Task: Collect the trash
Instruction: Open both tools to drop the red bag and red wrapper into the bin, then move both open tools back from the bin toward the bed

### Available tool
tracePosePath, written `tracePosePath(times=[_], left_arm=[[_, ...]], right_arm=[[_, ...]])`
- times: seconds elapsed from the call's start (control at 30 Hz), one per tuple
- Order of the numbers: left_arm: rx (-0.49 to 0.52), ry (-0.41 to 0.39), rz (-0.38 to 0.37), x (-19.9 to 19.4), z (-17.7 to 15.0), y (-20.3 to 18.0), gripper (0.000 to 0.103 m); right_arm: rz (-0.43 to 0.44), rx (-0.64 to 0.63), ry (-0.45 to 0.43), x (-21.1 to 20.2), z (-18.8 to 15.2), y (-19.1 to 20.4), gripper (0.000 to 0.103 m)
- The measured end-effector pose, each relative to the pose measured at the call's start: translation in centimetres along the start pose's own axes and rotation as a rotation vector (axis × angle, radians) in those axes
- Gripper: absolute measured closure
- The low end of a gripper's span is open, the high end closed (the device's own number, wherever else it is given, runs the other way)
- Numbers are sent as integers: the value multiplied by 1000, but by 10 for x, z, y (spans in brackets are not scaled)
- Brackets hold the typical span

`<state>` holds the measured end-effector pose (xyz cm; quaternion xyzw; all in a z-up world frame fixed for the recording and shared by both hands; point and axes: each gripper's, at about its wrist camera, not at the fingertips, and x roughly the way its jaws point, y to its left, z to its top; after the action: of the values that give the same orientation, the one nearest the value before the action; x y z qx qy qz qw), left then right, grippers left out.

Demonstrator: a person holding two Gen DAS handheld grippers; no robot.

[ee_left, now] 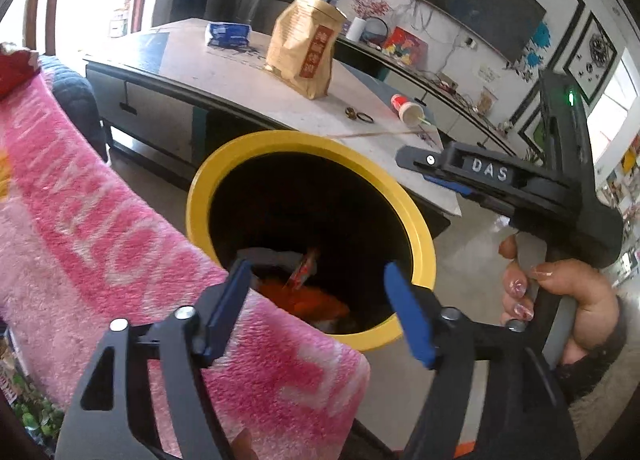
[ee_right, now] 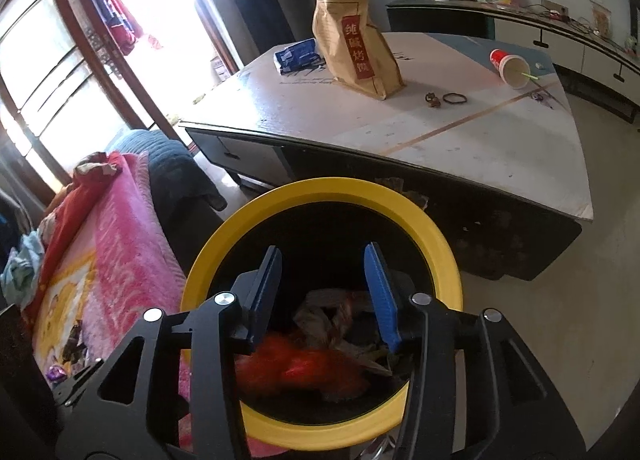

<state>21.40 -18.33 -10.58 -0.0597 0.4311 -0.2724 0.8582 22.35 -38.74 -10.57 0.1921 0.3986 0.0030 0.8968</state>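
Left wrist view: left tongs (ee_left: 320, 306) at 6 o'clock, released, blue pads spread wide with nothing between, poised over the mouth of the yellow-rimmed bin (ee_left: 424, 244). Inside the bin, orange-red wrappers (ee_left: 316, 302) and crumpled paper. Pink blanket (ee_left: 100, 228) from 9 o'clock down to 6, draped just beside the bin rim. At 3 o'clock, right tongs (ee_left: 452, 180) seen side-on, gripped by a hand (ee_left: 560, 300) with painted nails. Right wrist view: right tongs (ee_right: 326, 296) at 6 o'clock, also released and holding nothing, pads reaching over the same bin (ee_right: 216, 260); blurred red trash (ee_right: 304, 372) and grey crumpled paper (ee_right: 320, 312) lying within. Beyond the bin, toward 12 o'clock, table (ee_right: 360, 128) carrying a black hair tie (ee_right: 455, 98) beside a small brown scrap (ee_right: 433, 99), an upright brown paper bag (ee_right: 356, 48), a blue packet (ee_right: 296, 56) behind it, and at 2 o'clock a tipped red paper cup (ee_right: 510, 68) with a straw.
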Motion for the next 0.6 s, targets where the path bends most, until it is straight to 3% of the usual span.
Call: tracePosePath(times=[0.07,0.43,0.6], left_arm=[[-20,-25,6,-8,0,3,10],[-49,-139,50,-54,2,9,7],[-47,-169,66,-73,0,10,7]], right_arm=[[0,-1,-4,-2,0,1,61],[-4,-57,-70,-23,3,20,50],[0,-93,-95,-33,3,30,50]])
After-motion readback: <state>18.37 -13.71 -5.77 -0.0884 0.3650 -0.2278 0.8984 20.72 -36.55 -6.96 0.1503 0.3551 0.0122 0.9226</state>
